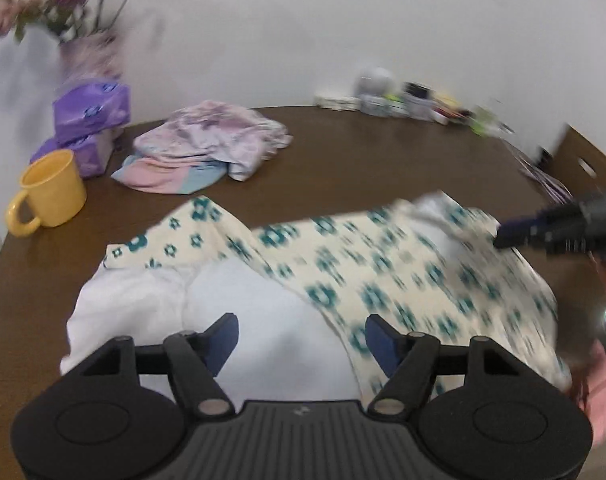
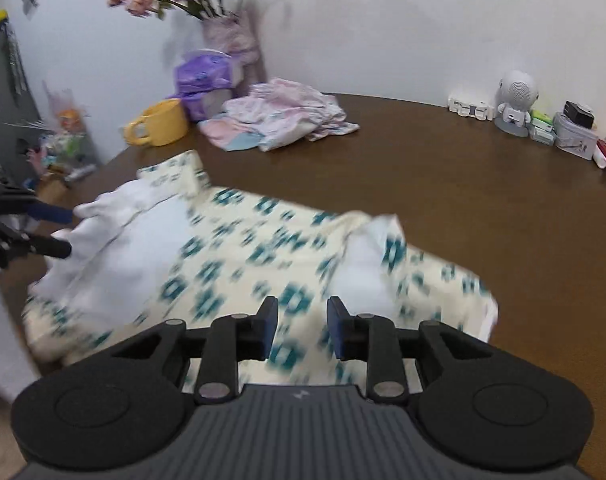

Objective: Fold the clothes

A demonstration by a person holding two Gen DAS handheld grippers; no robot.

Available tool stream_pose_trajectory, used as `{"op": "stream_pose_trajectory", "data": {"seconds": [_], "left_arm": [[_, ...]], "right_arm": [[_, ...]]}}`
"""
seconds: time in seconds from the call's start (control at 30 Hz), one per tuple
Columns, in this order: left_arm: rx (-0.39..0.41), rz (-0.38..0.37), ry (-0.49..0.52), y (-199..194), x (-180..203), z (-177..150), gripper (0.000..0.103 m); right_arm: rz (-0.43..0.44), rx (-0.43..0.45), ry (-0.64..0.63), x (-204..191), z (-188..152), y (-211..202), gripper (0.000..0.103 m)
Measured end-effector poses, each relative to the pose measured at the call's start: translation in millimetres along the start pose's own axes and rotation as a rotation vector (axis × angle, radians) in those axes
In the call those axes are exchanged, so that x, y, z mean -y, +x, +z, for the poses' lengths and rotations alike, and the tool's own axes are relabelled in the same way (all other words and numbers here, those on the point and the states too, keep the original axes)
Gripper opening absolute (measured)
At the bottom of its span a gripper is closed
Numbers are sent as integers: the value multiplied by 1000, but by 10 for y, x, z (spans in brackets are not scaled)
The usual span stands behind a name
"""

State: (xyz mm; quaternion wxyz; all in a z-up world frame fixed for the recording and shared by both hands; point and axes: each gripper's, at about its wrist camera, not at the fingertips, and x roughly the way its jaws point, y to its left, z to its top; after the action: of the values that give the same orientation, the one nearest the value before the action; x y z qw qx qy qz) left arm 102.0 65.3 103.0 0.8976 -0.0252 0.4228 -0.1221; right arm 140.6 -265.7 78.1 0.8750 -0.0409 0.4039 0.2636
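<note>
Two claws are at work over one garment: a cream cloth with teal flower-like prints and a white lining (image 1: pixel 383 276), lying spread and rumpled on the dark brown wooden desk (image 1: pixel 363 152), close to its near edge. My left claw (image 1: pixel 302 342) hangs over the garment's white inner side with its blue-padded fingers (image 1: pixel 223 336) wide apart and nothing between them; in the right wrist view the same claw (image 2: pixel 65 232) has its tips touching the garment's white edge. My right claw (image 2: pixel 303 330) sits above the printed side, its fingers (image 2: pixel 269 328) parted by a narrower gap and gripping nothing. From the left wrist view that claw (image 1: pixel 503 236) reaches in at the garment's far right corner, though blur keeps me from telling whether it touches the cloth.

Beyond the garment, toward the wall, lies a crumpled heap of pink, lilac and pale blue clothes (image 1: pixel 207 144), apart from the garment. Left of that heap stands a yellow mug with a handle (image 1: pixel 49 194), and behind the mug sit stacked purple tissue packs (image 1: pixel 91 120) and a vase of pink flowers (image 2: pixel 223 28). Along the wall, well to the right of the heap, stands a small white robot-shaped figure (image 2: pixel 517 100) among assorted little boxes.
</note>
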Motion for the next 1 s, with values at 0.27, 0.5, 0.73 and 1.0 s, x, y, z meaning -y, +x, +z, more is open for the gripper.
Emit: {"op": "stream_pose_trajectory", "data": {"seconds": [0.27, 0.5, 0.73, 1.0], "left_arm": [[-109, -10, -330, 964, -398, 366, 69], [-72, -22, -457, 1292, -534, 496, 63], [110, 44, -372, 1308, -485, 532, 4], [165, 67, -327, 1341, -504, 498, 5]], "right_arm": [[-12, -77, 315, 351, 409, 954, 32], [-26, -97, 529, 563, 481, 1353, 36], [-54, -18, 450, 468, 571, 1396, 1], [-21, 125, 403, 469, 739, 1357, 1]]}}
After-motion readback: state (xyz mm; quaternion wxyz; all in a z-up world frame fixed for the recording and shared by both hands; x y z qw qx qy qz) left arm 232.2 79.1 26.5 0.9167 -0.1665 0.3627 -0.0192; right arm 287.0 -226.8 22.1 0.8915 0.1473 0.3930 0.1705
